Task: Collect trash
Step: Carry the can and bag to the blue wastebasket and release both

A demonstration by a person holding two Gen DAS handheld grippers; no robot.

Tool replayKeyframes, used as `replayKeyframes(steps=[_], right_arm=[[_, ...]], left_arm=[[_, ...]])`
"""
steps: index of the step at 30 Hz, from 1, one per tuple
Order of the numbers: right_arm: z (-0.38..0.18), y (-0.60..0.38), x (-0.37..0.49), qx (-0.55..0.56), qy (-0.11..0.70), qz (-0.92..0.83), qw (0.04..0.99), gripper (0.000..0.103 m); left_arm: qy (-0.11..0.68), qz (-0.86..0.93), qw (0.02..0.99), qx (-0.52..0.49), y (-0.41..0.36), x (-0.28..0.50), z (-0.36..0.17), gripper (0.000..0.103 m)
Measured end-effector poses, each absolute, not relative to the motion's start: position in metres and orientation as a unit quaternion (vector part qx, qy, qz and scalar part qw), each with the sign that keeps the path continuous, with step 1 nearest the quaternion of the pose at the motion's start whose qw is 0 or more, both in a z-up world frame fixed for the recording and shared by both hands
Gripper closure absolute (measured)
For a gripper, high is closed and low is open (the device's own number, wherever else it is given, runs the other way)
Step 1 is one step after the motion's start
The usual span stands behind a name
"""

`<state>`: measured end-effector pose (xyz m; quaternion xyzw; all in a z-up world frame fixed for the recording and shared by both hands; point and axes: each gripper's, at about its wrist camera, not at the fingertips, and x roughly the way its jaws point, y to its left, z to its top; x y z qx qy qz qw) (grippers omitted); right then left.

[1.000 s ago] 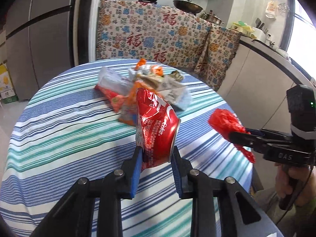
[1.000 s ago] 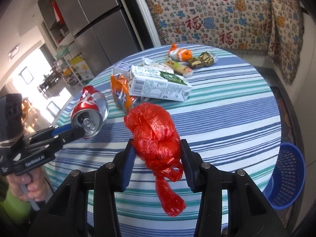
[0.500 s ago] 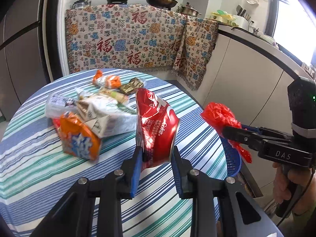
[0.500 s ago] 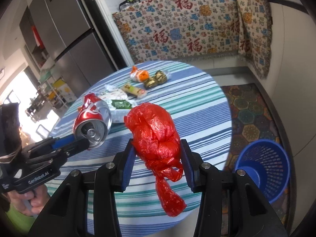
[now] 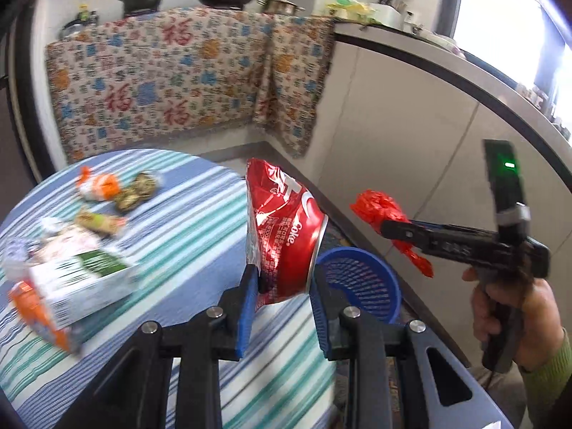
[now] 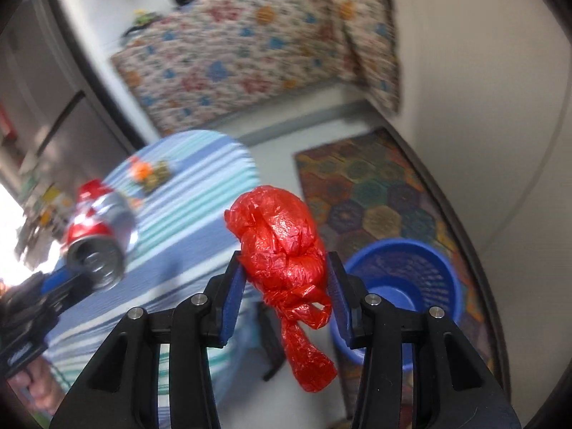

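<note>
My left gripper (image 5: pixel 282 279) is shut on a crushed red cola can (image 5: pixel 282 228), held in the air over the right edge of the striped table (image 5: pixel 186 221). My right gripper (image 6: pixel 284 275) is shut on a knotted red plastic bag (image 6: pixel 282 239) whose tail hangs down between the fingers. A blue mesh bin (image 6: pixel 400 286) stands on the floor just right of and below the bag; in the left wrist view the blue bin (image 5: pixel 364 282) shows behind the can. The right gripper with the red bag (image 5: pixel 379 207) hangs beyond the bin. The can (image 6: pixel 96 228) appears at the left of the right wrist view.
A milk carton (image 5: pixel 75 279), an orange packet (image 5: pixel 32 314) and small wrappers (image 5: pixel 107 189) lie on the table. A patterned rug (image 6: pixel 375 193) covers the floor by the bin. White cabinets (image 5: pixel 411 136) run along the right. A patterned cloth (image 5: pixel 171 82) drapes the counter behind.
Both grippers have swung right, off the middle of the table toward its right edge, still holding the can and the bag. The blue bin has come into both views, much nearer.
</note>
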<state>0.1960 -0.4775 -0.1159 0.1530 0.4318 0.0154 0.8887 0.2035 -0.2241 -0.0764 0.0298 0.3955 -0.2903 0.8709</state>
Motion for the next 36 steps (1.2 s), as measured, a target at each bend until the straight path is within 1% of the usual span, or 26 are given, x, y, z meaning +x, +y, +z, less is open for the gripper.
replayKeyframes(steps=[6, 11, 15, 19, 20, 22, 23, 24, 28, 31, 34, 36], right_arm=[[-0.169, -0.572, 0.217, 0.216, 0.478, -0.047, 0.85, 0.057], [-0.207, -0.621, 0.22, 0.264, 0.483, -0.06, 0.833, 0.057], [-0.221, -0.646, 0.223, 0.28, 0.481, -0.061, 0.829, 0.056], [-0.229, -0.657, 0.216, 0.307, 0.474, -0.064, 0.822, 0.049], [-0.23, -0.659, 0.217, 0.311, 0.473, -0.066, 0.822, 0.045], [-0.23, -0.664, 0.215, 0.318, 0.467, -0.071, 0.822, 0.045], [-0.229, -0.666, 0.214, 0.322, 0.464, -0.072, 0.822, 0.042], [-0.229, -0.669, 0.213, 0.327, 0.461, -0.073, 0.822, 0.039], [-0.22, -0.671, 0.211, 0.33, 0.447, -0.076, 0.828, 0.037], [-0.201, -0.665, 0.208, 0.3, 0.428, -0.086, 0.848, 0.034], [-0.171, -0.649, 0.204, 0.25, 0.396, -0.097, 0.878, 0.026], [-0.149, -0.631, 0.199, 0.208, 0.37, -0.103, 0.9, 0.021]], left_arm=[[0.447, -0.346, 0.824, 0.024, -0.316, 0.226, -0.116, 0.074], [0.486, -0.363, 0.794, 0.026, -0.383, 0.247, -0.163, 0.074], [0.509, -0.367, 0.778, 0.03, -0.42, 0.259, -0.197, 0.074], [0.517, -0.367, 0.771, 0.051, -0.447, 0.267, -0.225, 0.072], [0.518, -0.367, 0.771, 0.054, -0.452, 0.27, -0.23, 0.072], [0.52, -0.367, 0.769, 0.06, -0.461, 0.274, -0.241, 0.061], [0.519, -0.366, 0.77, 0.06, -0.462, 0.276, -0.244, 0.049], [0.516, -0.364, 0.773, 0.059, -0.465, 0.278, -0.245, 0.043], [0.51, -0.355, 0.782, 0.052, -0.464, 0.282, -0.241, 0.043], [0.493, -0.345, 0.797, 0.042, -0.448, 0.272, -0.22, 0.043], [0.466, -0.341, 0.816, 0.034, -0.421, 0.254, -0.189, 0.043], [0.451, -0.339, 0.825, 0.026, -0.399, 0.235, -0.166, 0.04]])
